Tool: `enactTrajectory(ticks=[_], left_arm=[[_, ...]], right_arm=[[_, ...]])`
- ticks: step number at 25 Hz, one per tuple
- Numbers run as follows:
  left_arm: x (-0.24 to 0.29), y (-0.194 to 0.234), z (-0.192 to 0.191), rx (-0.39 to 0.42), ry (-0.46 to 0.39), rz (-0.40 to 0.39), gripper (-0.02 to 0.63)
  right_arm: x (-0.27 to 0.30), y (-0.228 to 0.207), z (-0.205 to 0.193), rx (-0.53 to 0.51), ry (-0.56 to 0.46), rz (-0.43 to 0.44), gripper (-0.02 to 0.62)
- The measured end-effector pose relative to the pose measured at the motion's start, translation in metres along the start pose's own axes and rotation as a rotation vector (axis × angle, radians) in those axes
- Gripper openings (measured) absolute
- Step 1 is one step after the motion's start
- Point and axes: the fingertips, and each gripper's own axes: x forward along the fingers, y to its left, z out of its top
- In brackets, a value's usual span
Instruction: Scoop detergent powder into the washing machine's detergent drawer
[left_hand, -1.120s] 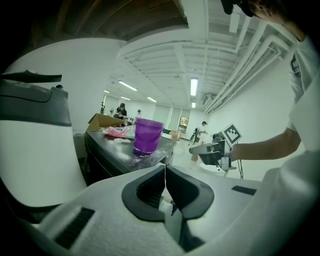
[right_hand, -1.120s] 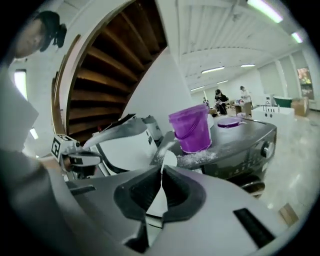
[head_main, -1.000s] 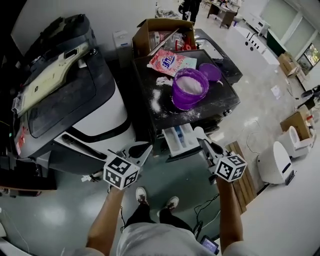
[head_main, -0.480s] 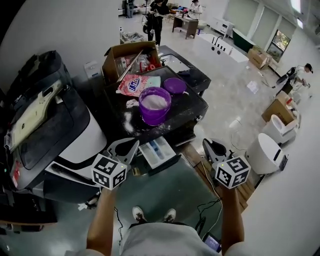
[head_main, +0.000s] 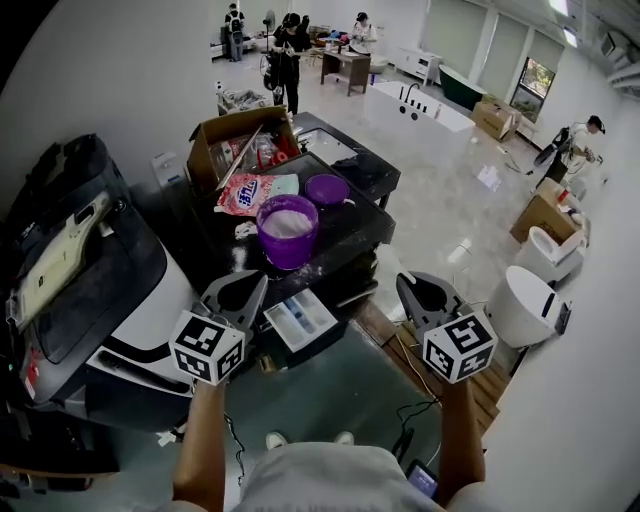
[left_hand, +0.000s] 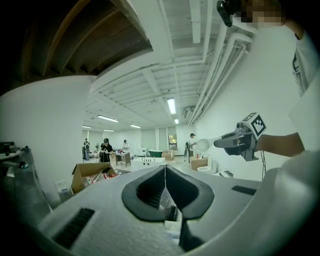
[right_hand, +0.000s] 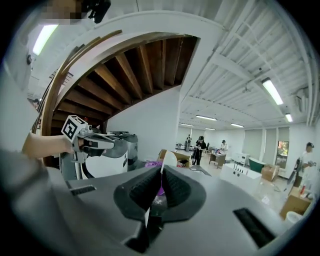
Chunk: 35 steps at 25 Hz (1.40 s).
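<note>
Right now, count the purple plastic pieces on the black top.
2. The purple tub of white powder stands toward the front; the purple lid lies behind it, to the right, beside the detergent bag. More could hide in the cardboard box.

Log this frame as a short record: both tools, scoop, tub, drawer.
Left tool: shut, empty
Right tool: shut on white plastic spoon
Round purple tub: lid off, white powder inside, standing on black washing machine top
White detergent drawer: pulled out, below tub
Both tools: in the air, short of tub
</note>
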Motion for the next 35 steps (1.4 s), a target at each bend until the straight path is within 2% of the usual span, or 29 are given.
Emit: enactTrajectory(ticks=[6,13,23,35], left_arm=[[-0.002,-0.004,0.020,0.037,-0.033,-0.004,0.011],[-0.010,0.003,0.040,0.086,-0.055,0.038,0.011],[-0.006,0.000,0.040,0.086,-0.058,0.024,0.011],[-0.008,0.000,0.032,0.075,-0.043,0.019,0.011]], right_arm=[[-0.004,0.004,0.020,-0.039,-0.044,-0.005,0.002],[0.000,0.009,0.033,-0.078,-0.072,-0.002,0.002],[0.001,0.003,0.029,-0.085,-0.064,-0.017,0.002],[0.007,0.009,0.022,-0.089,-0.044,0.005,0.002]])
